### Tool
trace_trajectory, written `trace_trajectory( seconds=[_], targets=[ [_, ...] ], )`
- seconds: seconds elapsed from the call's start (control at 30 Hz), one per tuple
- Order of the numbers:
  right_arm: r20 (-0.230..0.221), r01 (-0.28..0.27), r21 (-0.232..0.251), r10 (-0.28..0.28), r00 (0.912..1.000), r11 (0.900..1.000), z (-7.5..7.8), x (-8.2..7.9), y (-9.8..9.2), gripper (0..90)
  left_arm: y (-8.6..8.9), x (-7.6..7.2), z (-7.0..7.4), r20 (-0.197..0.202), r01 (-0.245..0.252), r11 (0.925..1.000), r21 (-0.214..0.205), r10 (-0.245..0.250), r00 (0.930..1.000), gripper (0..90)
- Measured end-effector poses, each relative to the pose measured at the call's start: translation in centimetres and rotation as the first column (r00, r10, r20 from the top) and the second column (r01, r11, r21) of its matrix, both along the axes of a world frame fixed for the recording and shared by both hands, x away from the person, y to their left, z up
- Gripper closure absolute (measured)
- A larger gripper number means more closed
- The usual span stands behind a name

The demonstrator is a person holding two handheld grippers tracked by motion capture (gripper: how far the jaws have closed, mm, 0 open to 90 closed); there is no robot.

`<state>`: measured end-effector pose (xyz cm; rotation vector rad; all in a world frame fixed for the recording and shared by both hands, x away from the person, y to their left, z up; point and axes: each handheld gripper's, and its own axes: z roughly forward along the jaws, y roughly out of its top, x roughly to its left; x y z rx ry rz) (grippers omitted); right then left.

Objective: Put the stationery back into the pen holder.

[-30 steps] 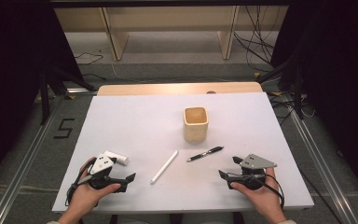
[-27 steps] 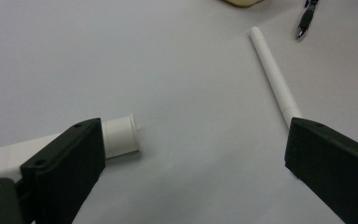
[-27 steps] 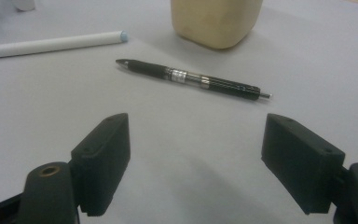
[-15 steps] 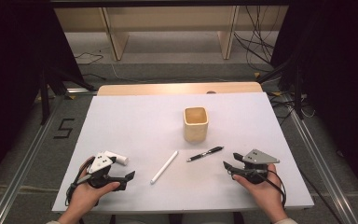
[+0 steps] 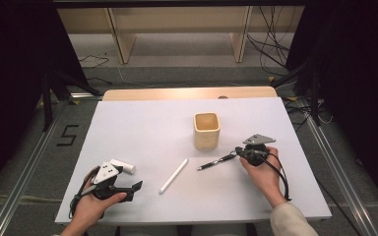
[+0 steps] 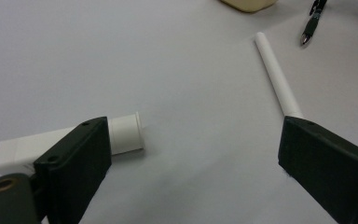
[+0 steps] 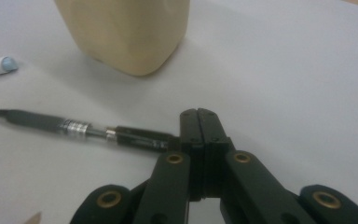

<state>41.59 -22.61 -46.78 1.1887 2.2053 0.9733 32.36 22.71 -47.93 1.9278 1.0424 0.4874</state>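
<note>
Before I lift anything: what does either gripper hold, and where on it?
The right gripper is shut beside the black pen's rear end; whether it pinches it, I cannot tell. Left gripper: nothing.

The black pen (image 7: 74, 127) looks like shiny plastic with a bright metal ring. The cream square cup (image 5: 206, 130) looks smooth and dull, maybe wood or plastic. The long white pen (image 6: 278, 77) and the short white tube (image 6: 70, 142) look like smooth, matt plastic. The white table cover (image 5: 142, 123) is flat and matt, like paper. The black gripper jaws look like dull plastic with small brass-coloured rivets.
</note>
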Motion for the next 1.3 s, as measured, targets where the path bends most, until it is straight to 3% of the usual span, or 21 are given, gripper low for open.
trace_trajectory(
  seconds=[0.17,0.33,0.63,1.3],
  targets=[
    [-0.037,0.007,-0.032,-0.008,0.9993,0.9995,-0.3,2.0,0.9,90.0,0.2,0.0,0.0,-0.006,-0.003,1.0000,0.000,0.003,1.0000,9.6],
    [-0.070,0.016,-0.049,-0.019,0.9973,0.9987,-0.7,2.8,1.1,90.0,0.3,-0.1,0.0,-0.003,-0.005,1.0000,0.001,0.005,1.0000,10.1],
    [-0.121,0.003,-0.077,-0.013,0.9926,0.9970,-1.2,2.8,1.0,90.0,0.2,-0.1,0.0,-0.001,-0.003,1.0000,0.000,0.003,1.0000,10.8],
    [-0.160,-0.039,-0.119,0.019,0.9869,0.9922,-1.0,1.6,0.9,90.0,0.2,-0.1,0.1,0.001,-0.004,1.0000,0.000,0.004,1.0000,11.9]
  ],
)
